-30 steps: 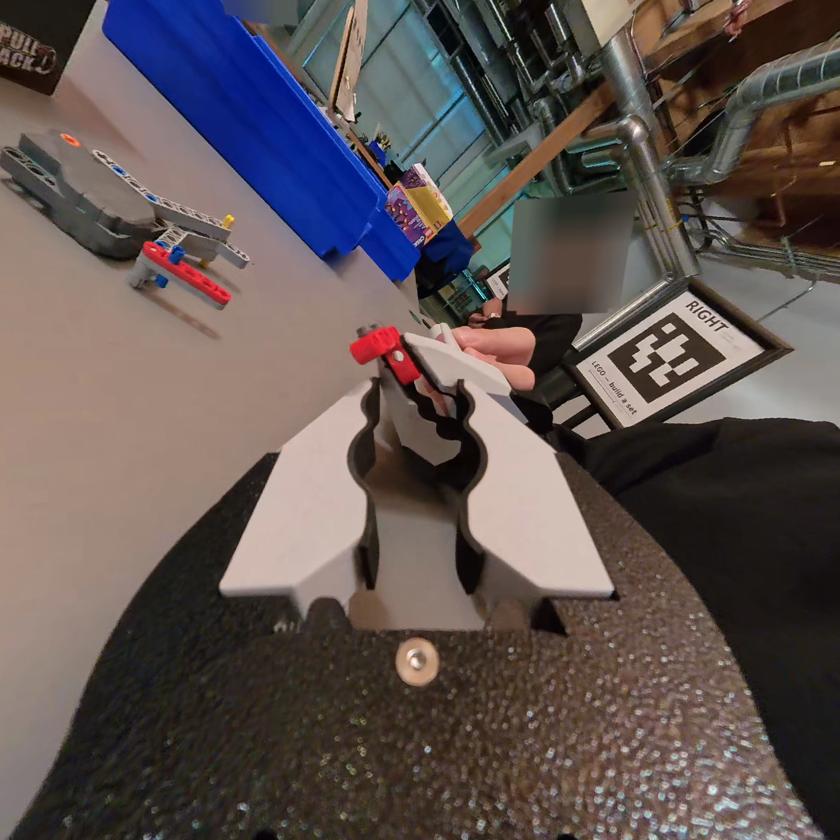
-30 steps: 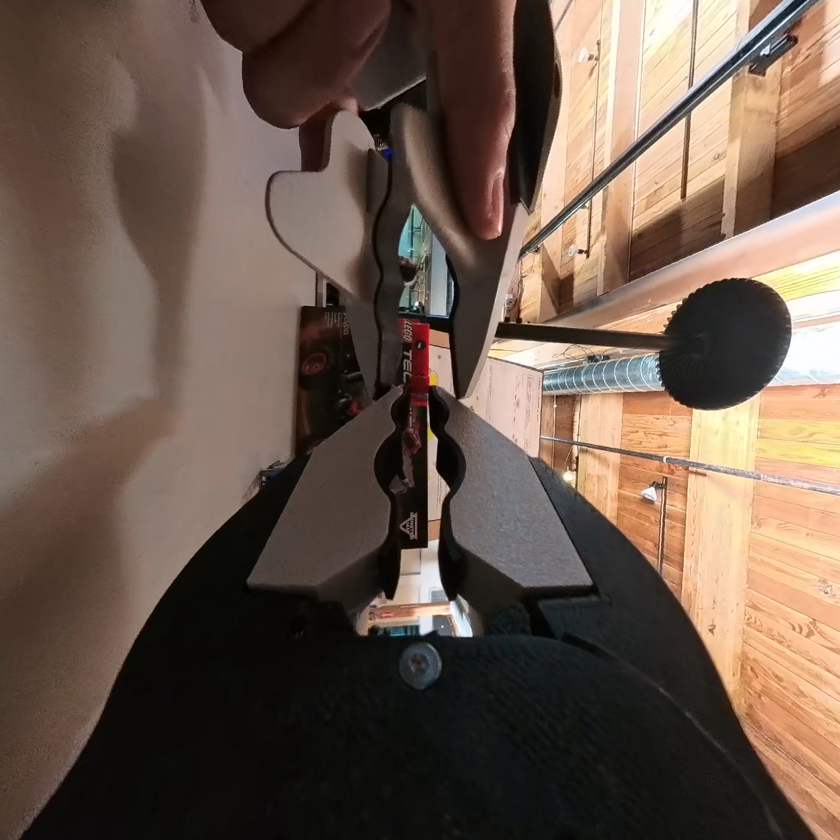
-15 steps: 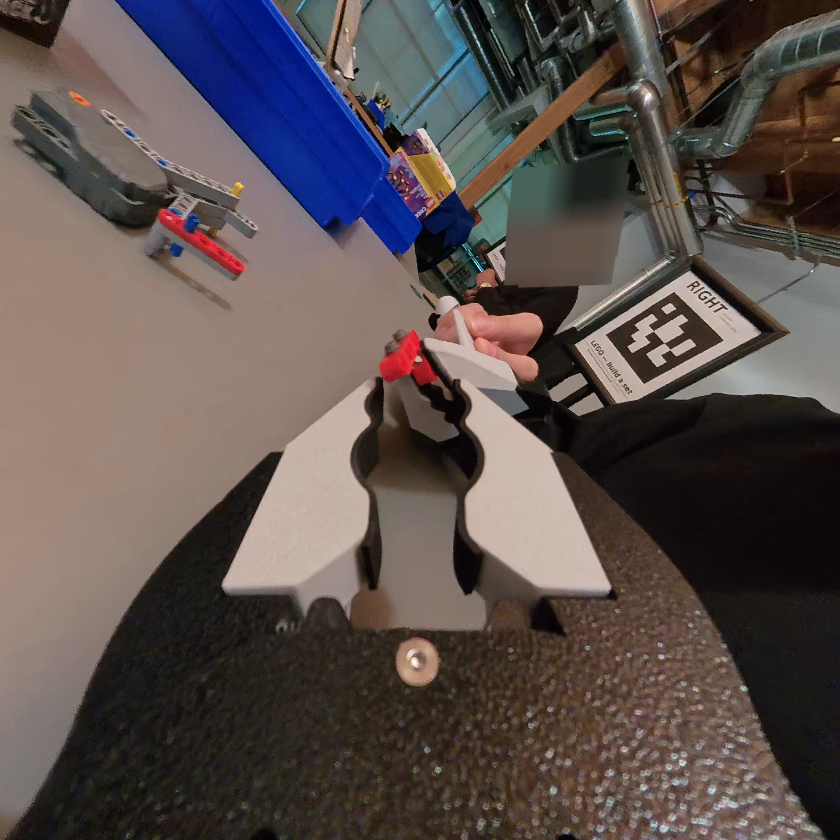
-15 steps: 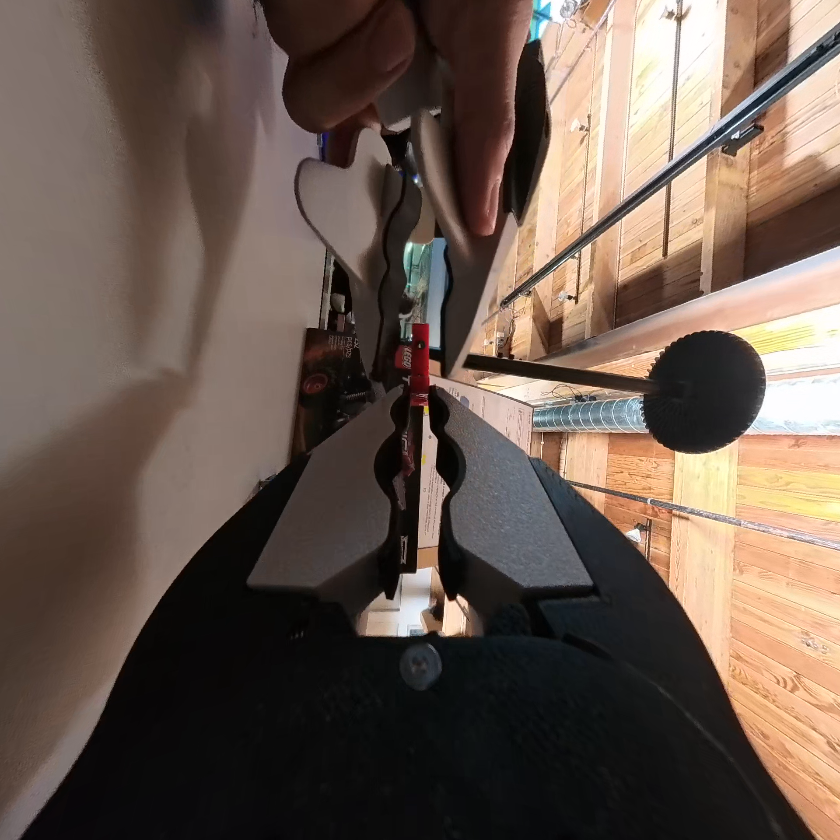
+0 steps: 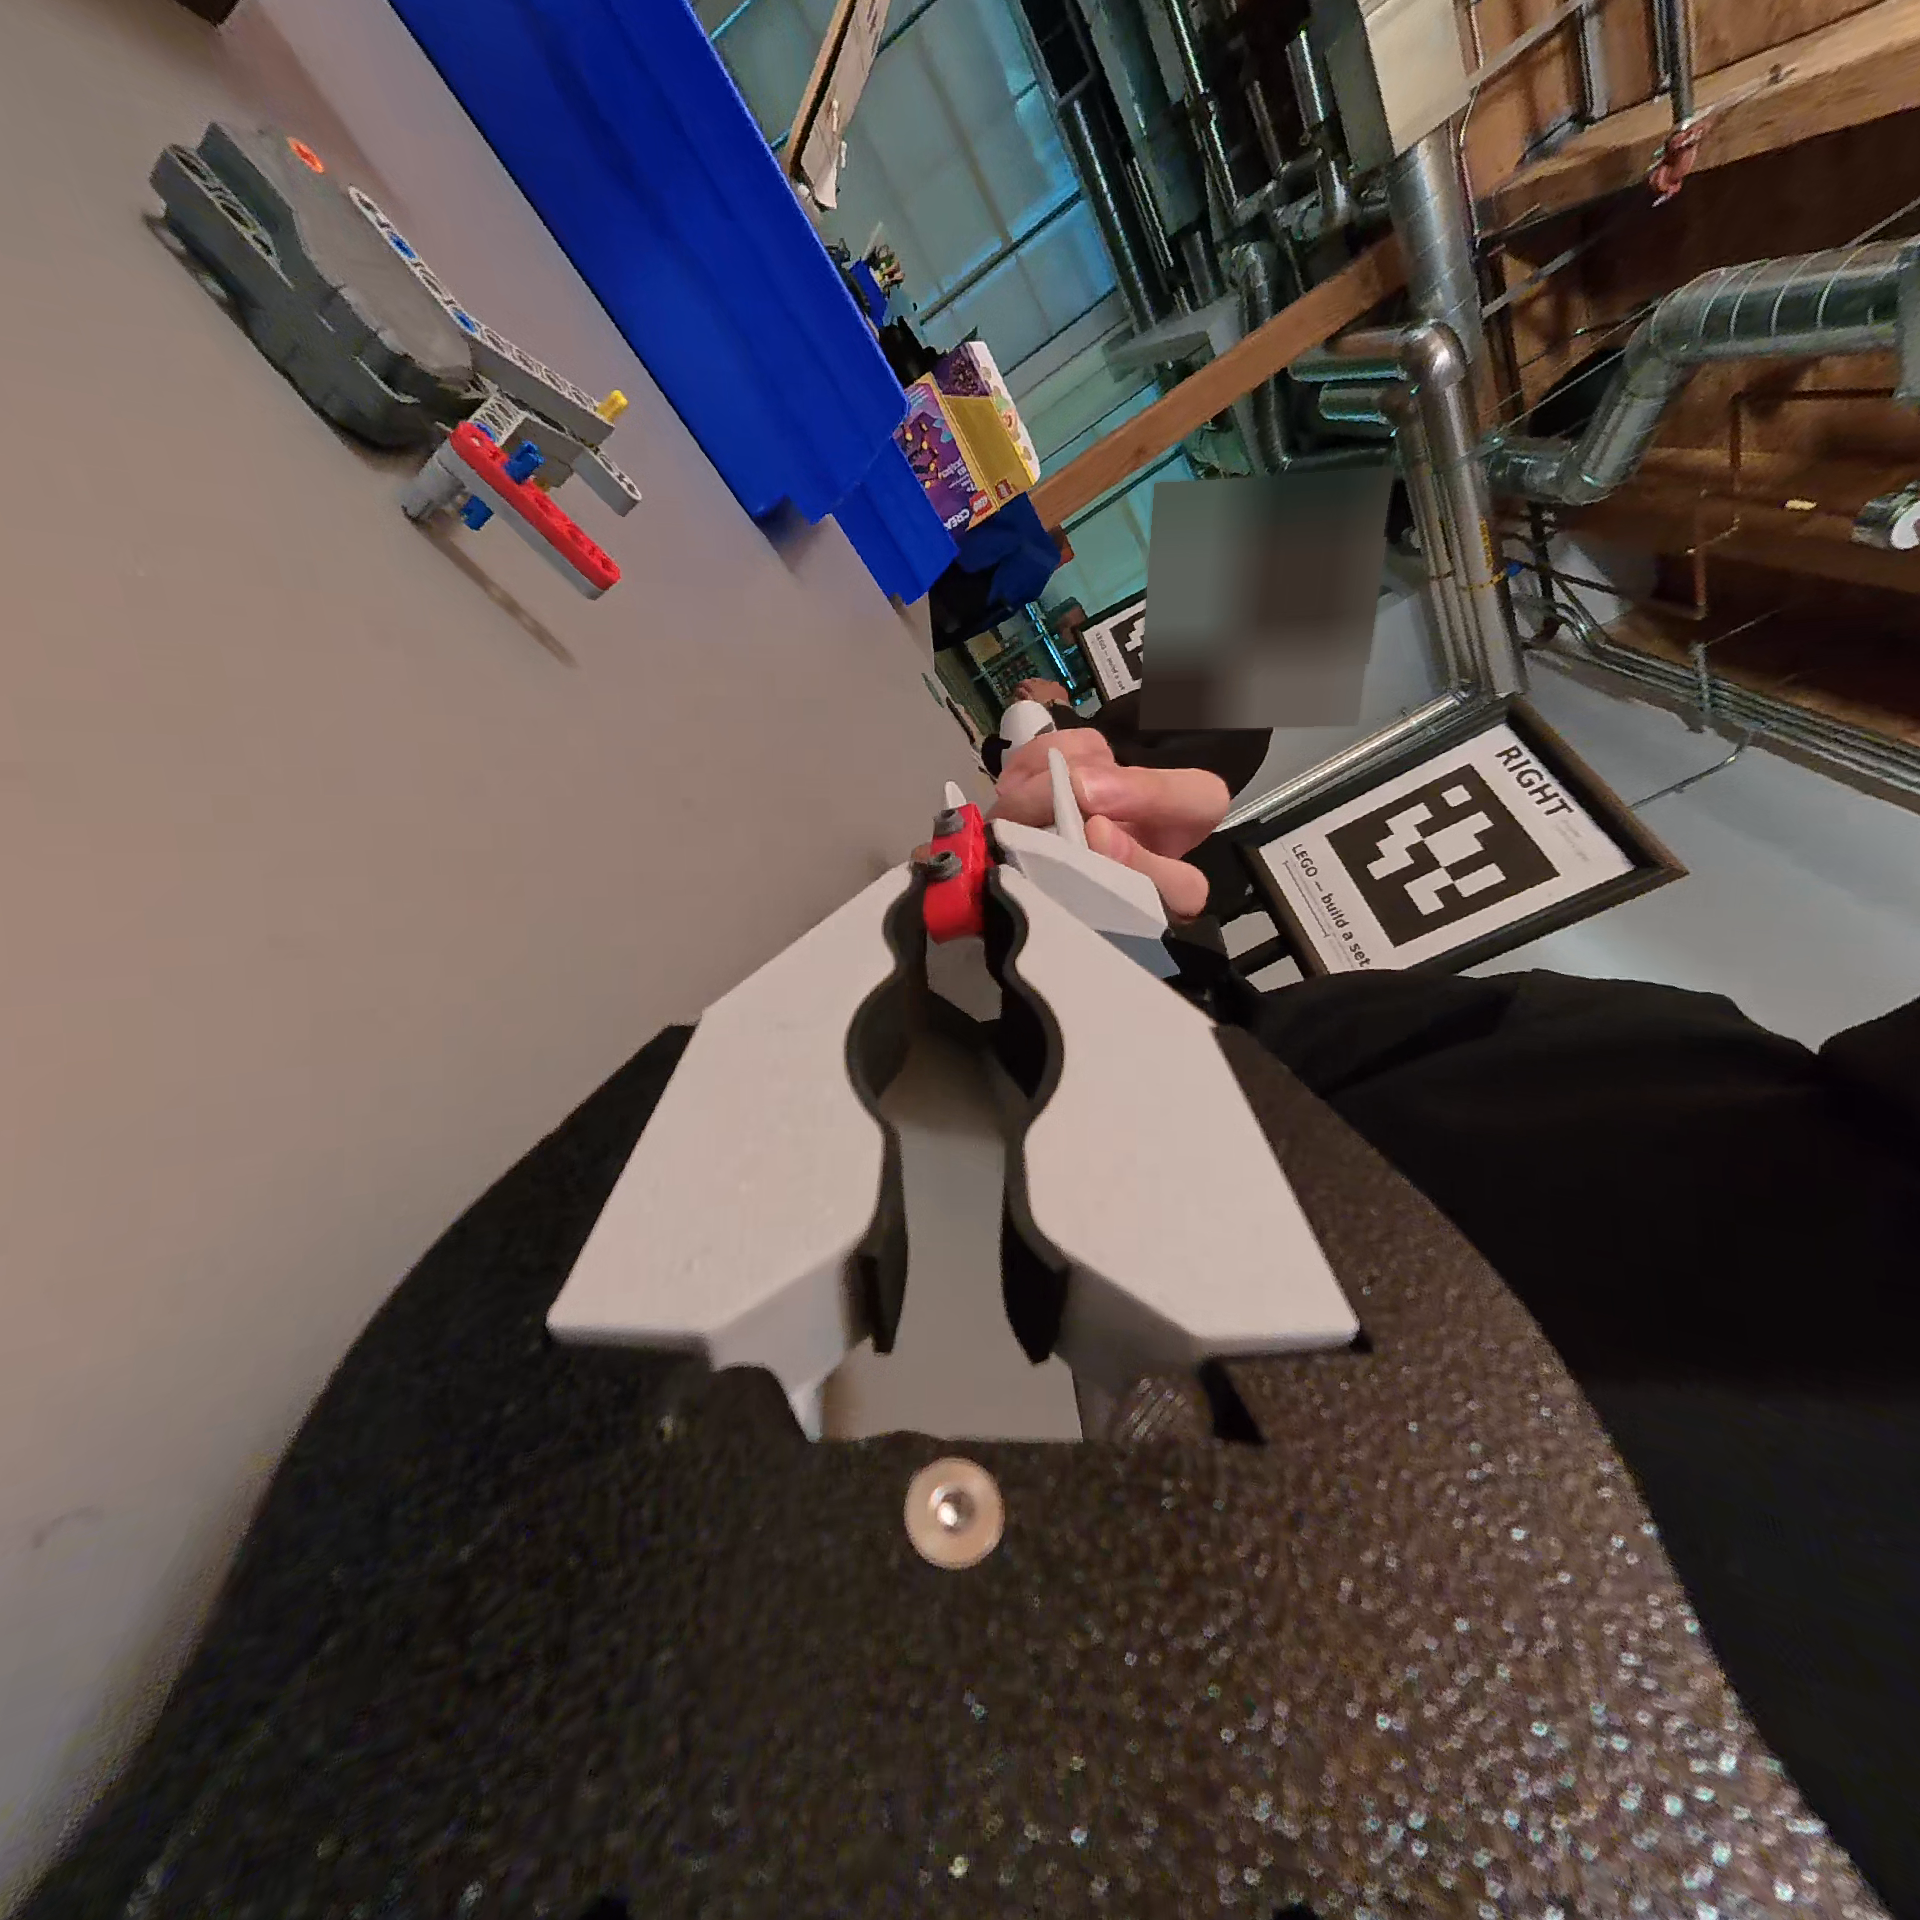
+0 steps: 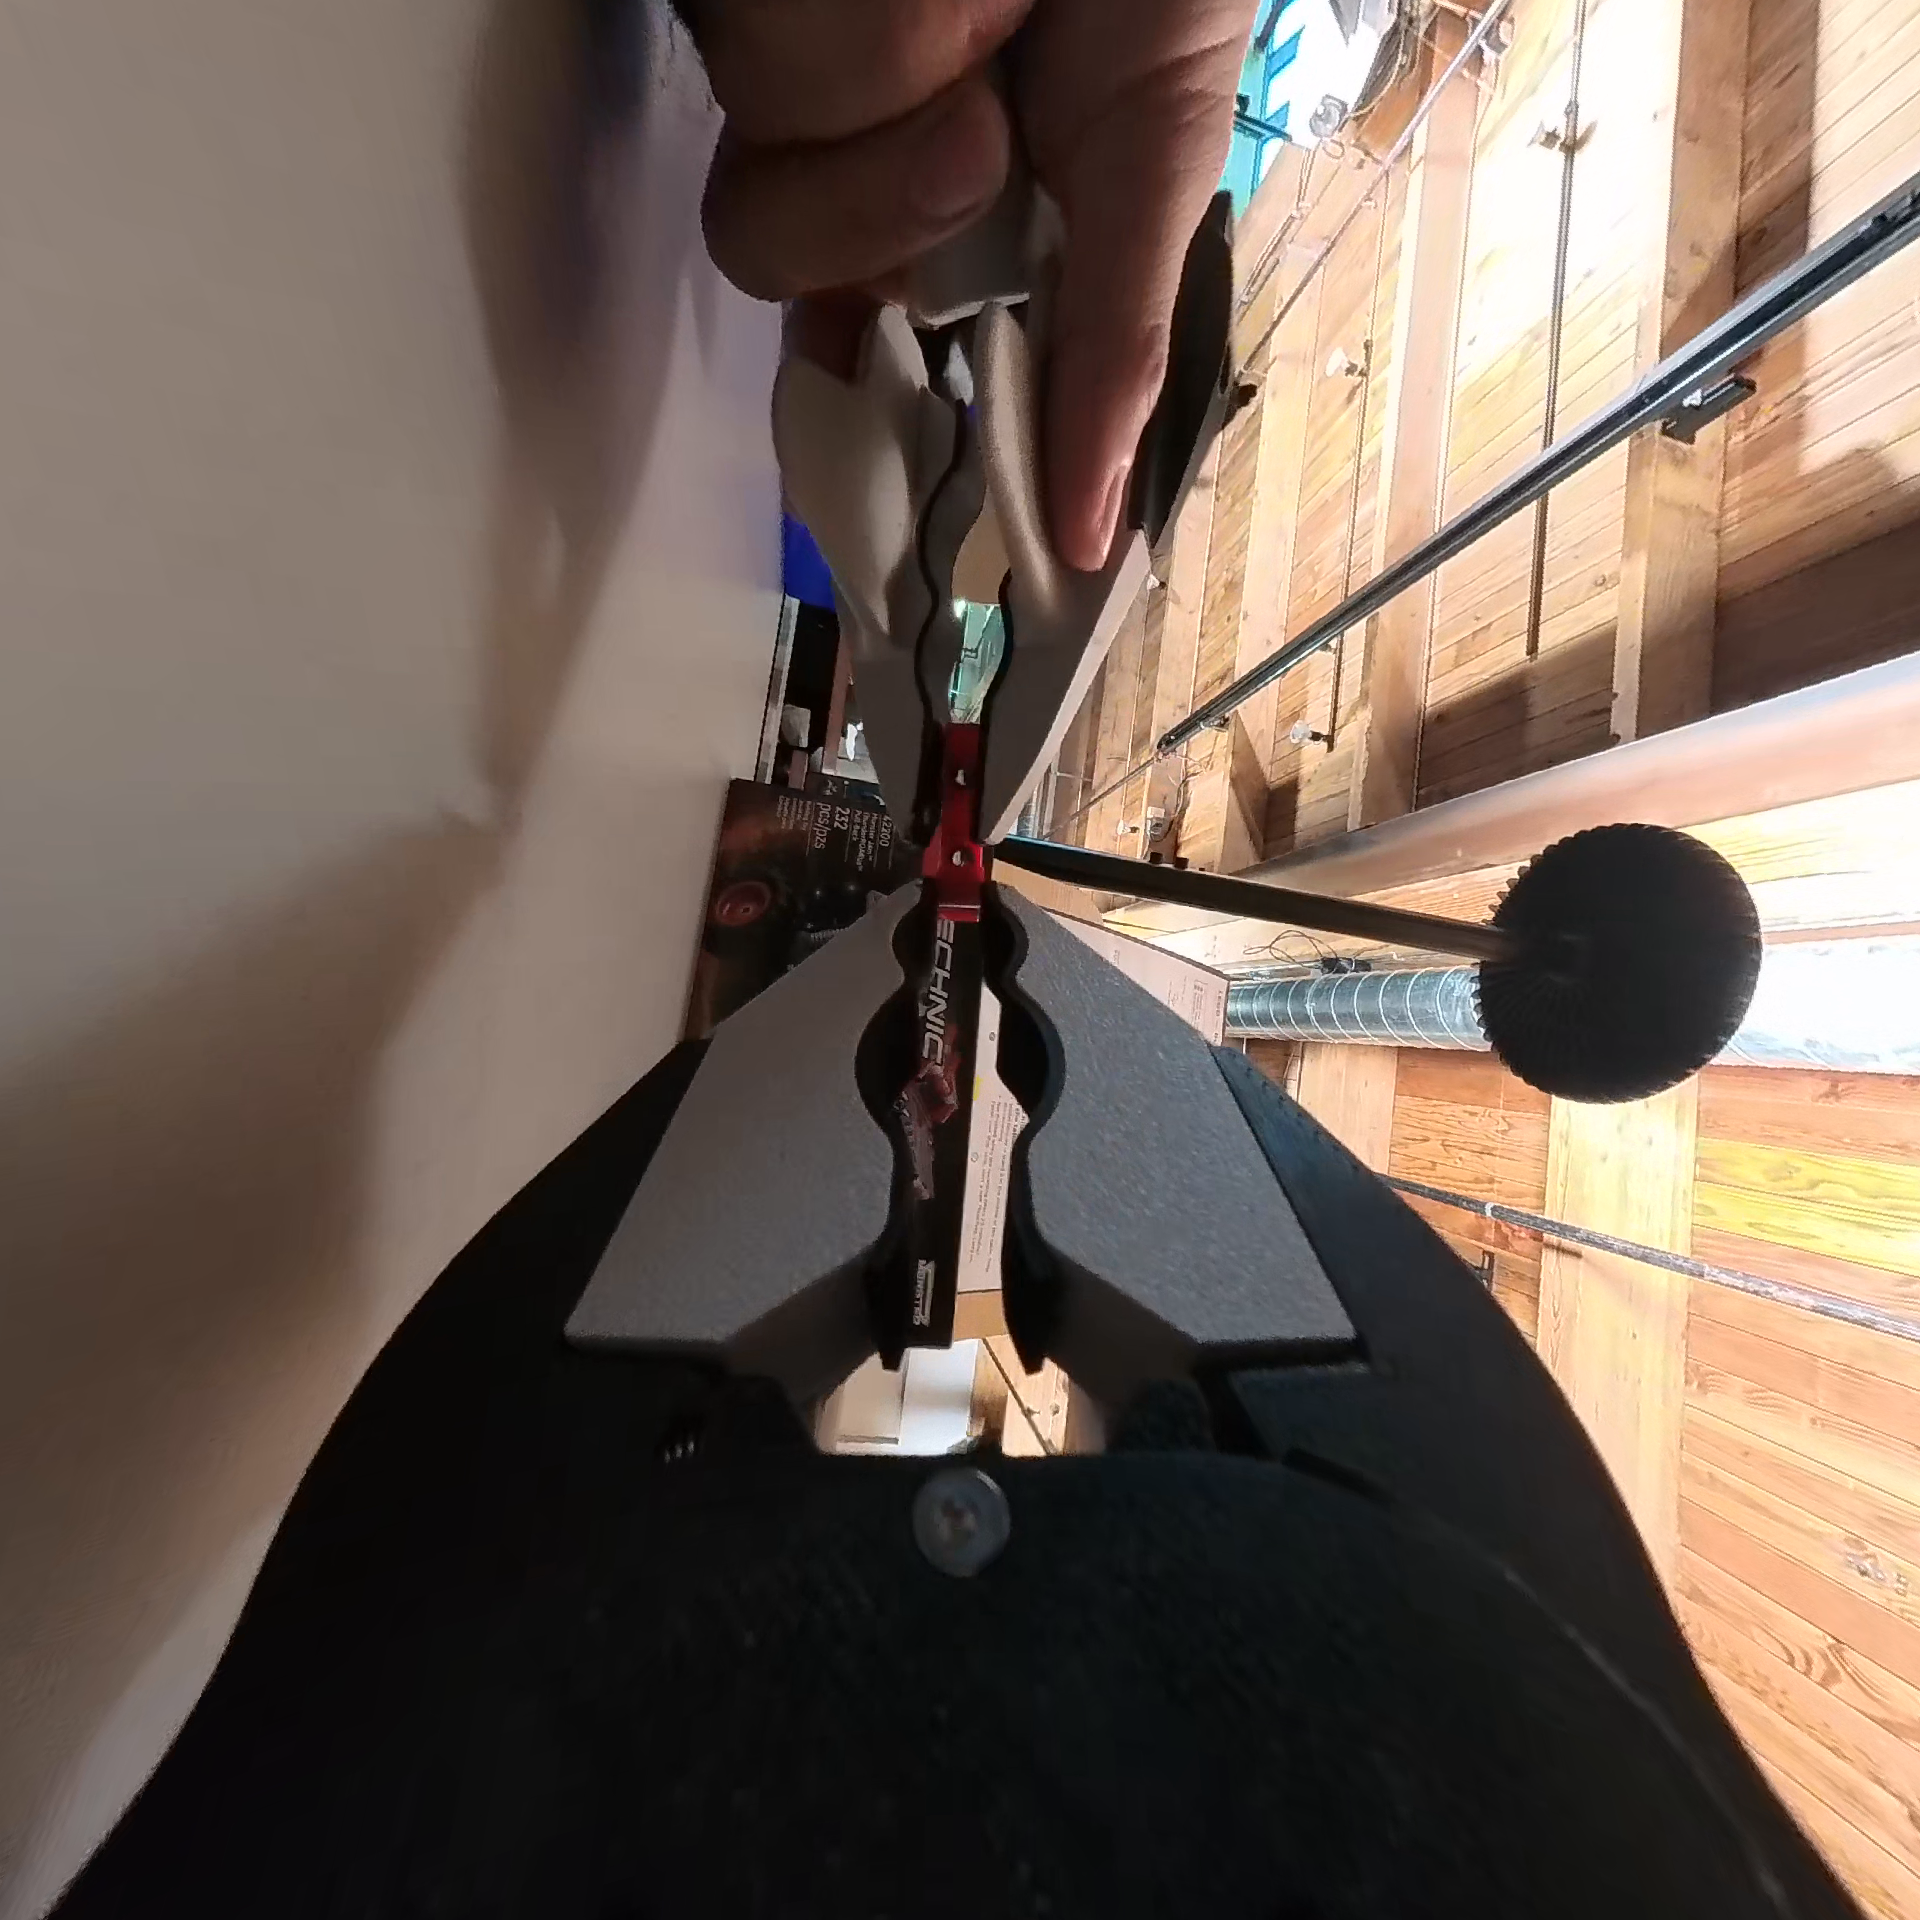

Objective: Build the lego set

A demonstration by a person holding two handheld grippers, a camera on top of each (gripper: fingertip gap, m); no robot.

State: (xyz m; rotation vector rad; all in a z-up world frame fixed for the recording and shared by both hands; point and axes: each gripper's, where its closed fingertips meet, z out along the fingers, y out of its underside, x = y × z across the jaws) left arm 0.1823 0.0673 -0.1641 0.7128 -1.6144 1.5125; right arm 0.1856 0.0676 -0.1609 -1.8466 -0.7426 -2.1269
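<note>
Pinching one red piece from opposite ends, left gripper and right gripper meet tip-to-tip.

Worktop: partly built model lies well in from the edge. Beam assembly touches the model's near end. Long bin lies behind both. Boxed set stands at the far end. Off the near edge: both grippers' tips meet on one small piece, fingers facing opposite fingers.
</note>
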